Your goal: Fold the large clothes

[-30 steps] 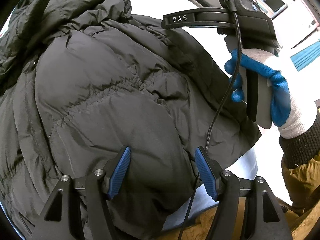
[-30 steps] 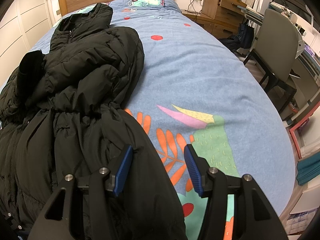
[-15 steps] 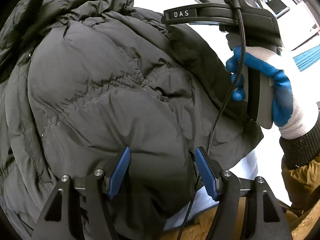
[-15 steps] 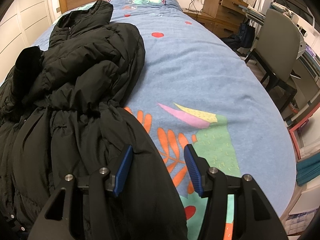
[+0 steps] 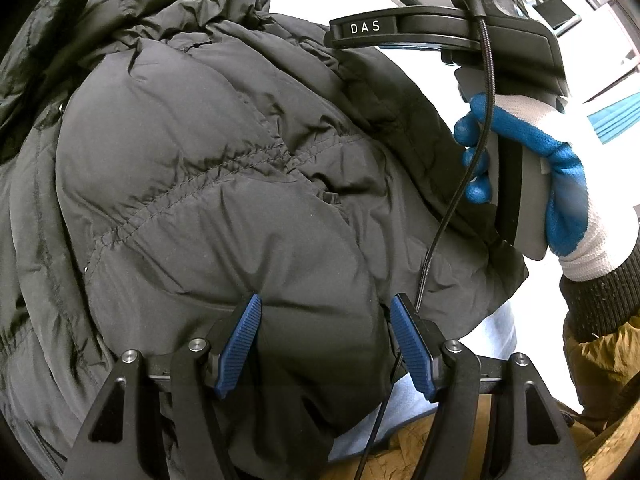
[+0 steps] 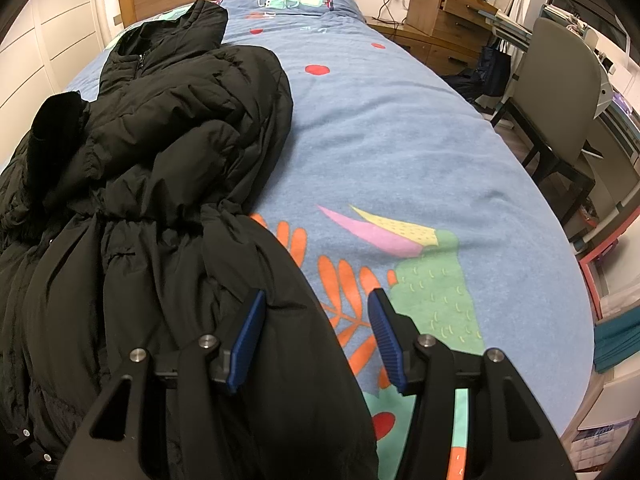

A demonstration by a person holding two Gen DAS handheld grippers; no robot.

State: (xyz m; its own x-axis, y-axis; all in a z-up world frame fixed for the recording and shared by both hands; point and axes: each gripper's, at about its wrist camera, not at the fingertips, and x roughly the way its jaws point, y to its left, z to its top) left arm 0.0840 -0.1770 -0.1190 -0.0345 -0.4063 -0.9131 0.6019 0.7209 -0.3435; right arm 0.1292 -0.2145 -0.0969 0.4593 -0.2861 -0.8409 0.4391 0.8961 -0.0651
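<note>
Between my left gripper (image 5: 326,342) pads bulges the black puffer coat's (image 5: 208,168) hem, fabric filling the gap; it has drawn closer. Right gripper (image 6: 316,336) half-wide, coat edge inside, unmoved. Fold just starting.

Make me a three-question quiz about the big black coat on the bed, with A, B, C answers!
1. Where does the black coat lie on the bed?
A. its left side
B. its right side
C. on the chair

2. What colour are the gripper pads?
A. red
B. blue
C. green

3. How is the left gripper?
A. shut flat with nothing in it
B. out of sight
C. jaws apart with puffy coat between them

Answers:
1 A, the coat fills the left side in the right wrist view.
2 B, the ribbed pads are blue.
3 C, coat bulges between the spread pads.
</note>
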